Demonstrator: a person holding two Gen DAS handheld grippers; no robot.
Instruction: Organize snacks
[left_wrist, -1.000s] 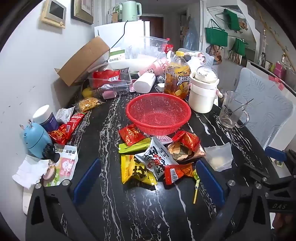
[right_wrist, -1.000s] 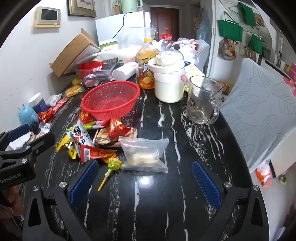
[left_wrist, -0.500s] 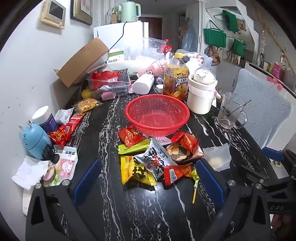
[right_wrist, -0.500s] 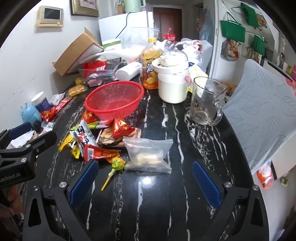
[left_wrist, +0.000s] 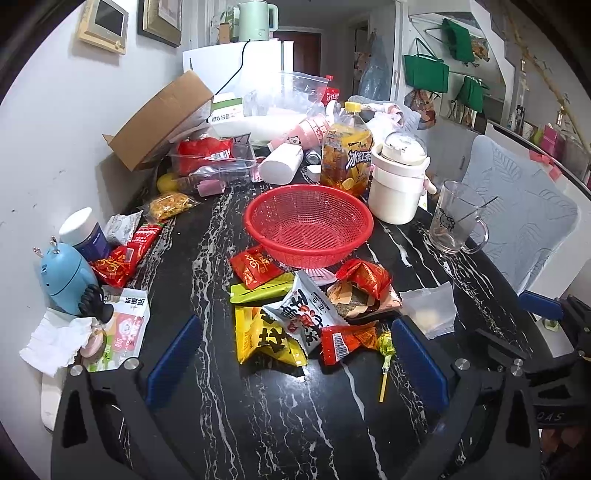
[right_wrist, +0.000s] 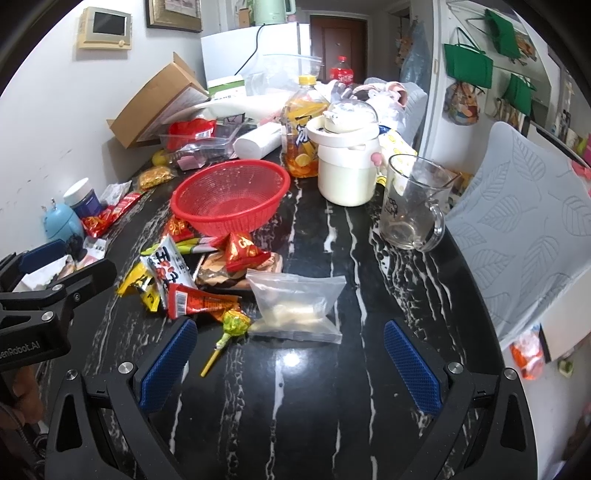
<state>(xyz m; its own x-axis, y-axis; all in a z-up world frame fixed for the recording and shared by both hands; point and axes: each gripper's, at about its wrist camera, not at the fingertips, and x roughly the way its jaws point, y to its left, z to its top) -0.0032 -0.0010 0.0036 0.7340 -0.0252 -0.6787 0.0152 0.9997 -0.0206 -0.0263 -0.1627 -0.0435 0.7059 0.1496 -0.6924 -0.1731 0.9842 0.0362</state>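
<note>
Both tongs stood spread and empty over the black marble table (left_wrist: 295, 413): our left gripper (left_wrist: 295, 360) hovered before the snack pile, our right gripper (right_wrist: 290, 363) before the clear zip bag (right_wrist: 295, 306). The packets lay heaped at the six o'clock side of the empty red basket (left_wrist: 308, 223), some touching its base. We judged them light, crinkly and slick, soft enough to crush, best pinched at a sealed edge rather than across the puffed middle. The yellow packet (left_wrist: 264, 338) sat nearest our left gripper, at its twelve o'clock, partly under the white packet with red lettering (left_wrist: 304, 312). A red sachet (left_wrist: 345, 341) and a green-wrapped lollipop (left_wrist: 385, 347) lay at one o'clock; its thin stick looked hard to catch flat on stone. The zip bag, limp and glossy, held pale pieces.
</note>
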